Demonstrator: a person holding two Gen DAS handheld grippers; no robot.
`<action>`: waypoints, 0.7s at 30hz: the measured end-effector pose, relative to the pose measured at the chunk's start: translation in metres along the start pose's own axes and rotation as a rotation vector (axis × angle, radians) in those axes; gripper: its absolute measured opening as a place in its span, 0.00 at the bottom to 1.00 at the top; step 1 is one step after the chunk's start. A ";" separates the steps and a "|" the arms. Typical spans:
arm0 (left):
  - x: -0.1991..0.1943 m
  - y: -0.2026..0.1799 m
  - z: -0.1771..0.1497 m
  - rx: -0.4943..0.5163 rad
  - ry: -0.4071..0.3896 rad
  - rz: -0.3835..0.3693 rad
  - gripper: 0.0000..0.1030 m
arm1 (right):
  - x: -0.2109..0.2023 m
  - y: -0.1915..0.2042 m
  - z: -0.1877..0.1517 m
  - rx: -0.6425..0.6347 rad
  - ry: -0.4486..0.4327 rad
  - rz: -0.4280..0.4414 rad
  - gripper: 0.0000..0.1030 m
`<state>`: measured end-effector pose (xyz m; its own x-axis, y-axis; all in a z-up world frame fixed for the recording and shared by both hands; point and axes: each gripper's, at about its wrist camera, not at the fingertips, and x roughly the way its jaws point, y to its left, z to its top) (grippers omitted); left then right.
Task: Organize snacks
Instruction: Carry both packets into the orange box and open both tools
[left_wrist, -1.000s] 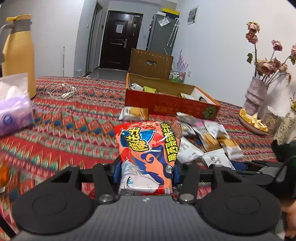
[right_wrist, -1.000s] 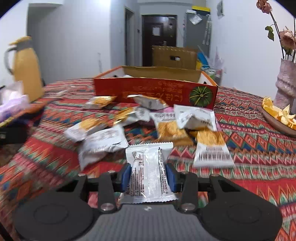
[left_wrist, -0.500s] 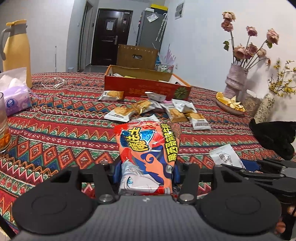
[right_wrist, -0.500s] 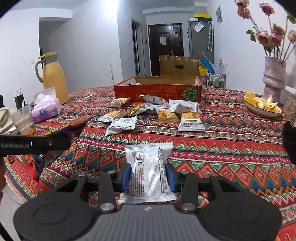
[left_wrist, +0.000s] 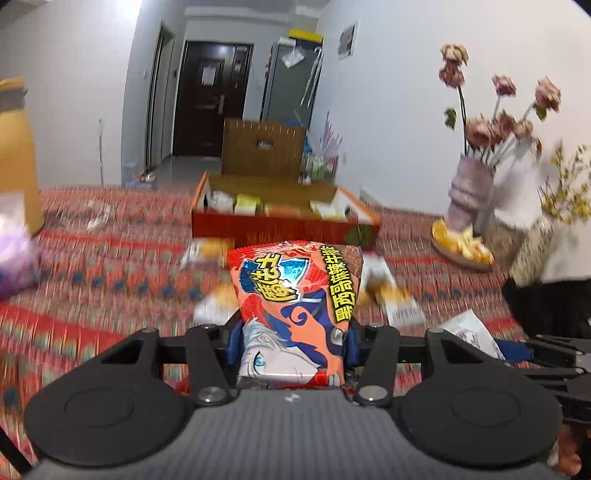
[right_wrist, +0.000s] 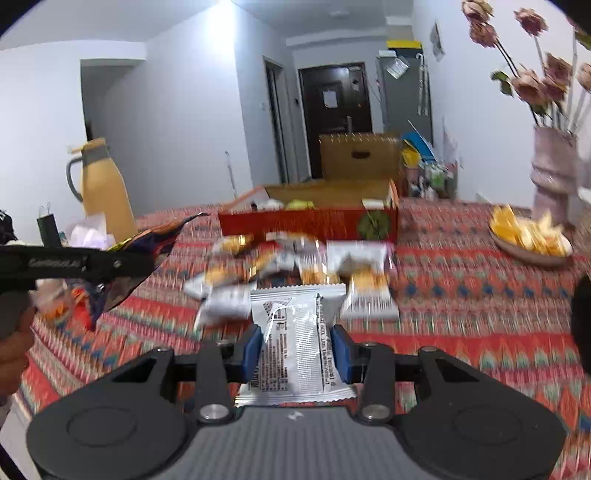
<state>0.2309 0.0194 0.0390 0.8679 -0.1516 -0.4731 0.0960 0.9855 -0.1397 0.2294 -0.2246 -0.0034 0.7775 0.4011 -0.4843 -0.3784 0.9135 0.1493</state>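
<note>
- L claw (left_wrist: 293, 334): closed on an orange-red snack bag (left_wrist: 295, 295), blue pads pressed to both sides; bag is held upright, printed face toward the camera, lifted clear of the table.
- R claw (right_wrist: 297, 352): closed on a silver-white sachet (right_wrist: 297, 332), gripped at mid-length by blue pads; back seam and small print are shown, top edge serrated. Sachet is held above the table, not resting on it.
- In the R wrist view, the L claw is seen at far left w/ its bag seen edge-on, crumpled; part of a hand (right_wrist: 13, 343) is seen below it.
- In the L wrist view, the R claw is seen at lower right, sachet corner sticking out; a dark sleeve (left_wrist: 546, 306) lies above it.
- Table (right_wrist: 461, 295): covered w/ a red zigzag-patterned cloth.
- Mid-distance: loose snack packets (right_wrist: 295, 266), silver w/ orange-yellow print, are scattered in a cluster in front of the box; blurred.
- Red cardboard box (right_wrist: 314, 221): open-topped, a few packets inside, green round emblem on front right.
- R side: dish of yellow chips (right_wrist: 528, 236), near a ribbed vase (right_wrist: 552, 170) of dried roses.
- L side: yellow thermos jug (right_wrist: 105, 192), tissue pack (left_wrist: 14, 254) just beside it.
- Far: brown crate (right_wrist: 360, 155) behind the box, dark door (right_wrist: 336, 114) beyond.
</note>
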 end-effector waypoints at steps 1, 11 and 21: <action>0.009 0.002 0.011 0.005 -0.013 -0.003 0.49 | 0.006 -0.003 0.010 -0.005 -0.007 0.006 0.39; 0.136 0.022 0.129 -0.007 -0.029 -0.048 0.49 | 0.113 -0.043 0.133 -0.039 -0.039 0.061 0.39; 0.341 0.039 0.187 -0.031 0.223 0.074 0.49 | 0.339 -0.101 0.226 0.050 0.185 -0.070 0.39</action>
<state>0.6220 0.0202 0.0349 0.7428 -0.0952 -0.6627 0.0176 0.9923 -0.1228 0.6442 -0.1654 0.0121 0.6940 0.3212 -0.6444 -0.2974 0.9429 0.1497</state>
